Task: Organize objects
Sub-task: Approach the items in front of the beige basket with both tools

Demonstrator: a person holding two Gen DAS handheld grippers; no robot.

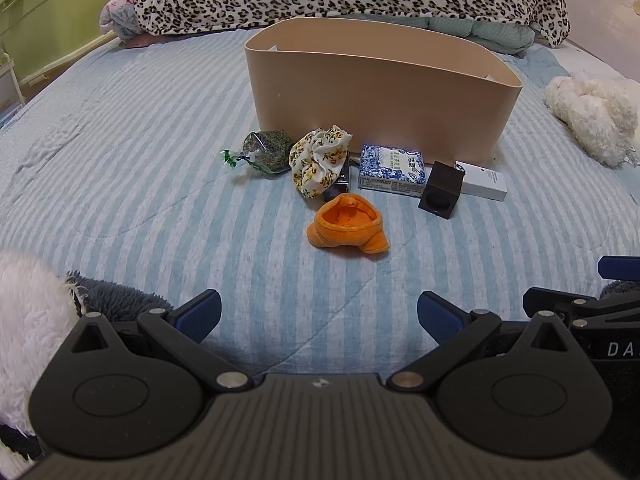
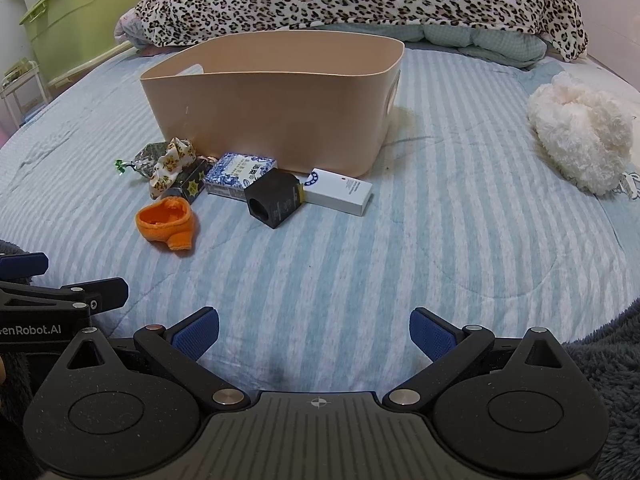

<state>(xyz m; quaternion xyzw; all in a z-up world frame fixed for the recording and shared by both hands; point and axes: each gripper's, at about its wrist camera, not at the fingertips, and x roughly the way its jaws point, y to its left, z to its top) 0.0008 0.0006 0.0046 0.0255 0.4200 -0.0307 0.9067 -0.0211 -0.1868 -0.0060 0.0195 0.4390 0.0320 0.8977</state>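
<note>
Both tools hang low over the bed (image 2: 360,280) with nothing gripped: the left tool (image 1: 319,314) and the right tool (image 2: 314,330) each have their jaws spread wide.

Nearest lies the orange sock (image 1: 347,226), soft and collapsed, well short of the bin. It would likely bunch under the pads, or the sheet could get pinched along with it.

Behind it sits the clutter just in front of the bin: a floral scrunchie (image 1: 319,160) draped over a dark box, a herb sachet (image 1: 266,151), a blue-patterned box (image 1: 392,171), a black cube (image 2: 274,199) leaning against a white box (image 2: 340,192). Lifting one risks dragging its neighbour.

The bin (image 1: 376,108) stands on a yielding mattress (a bump could shift it).
</note>
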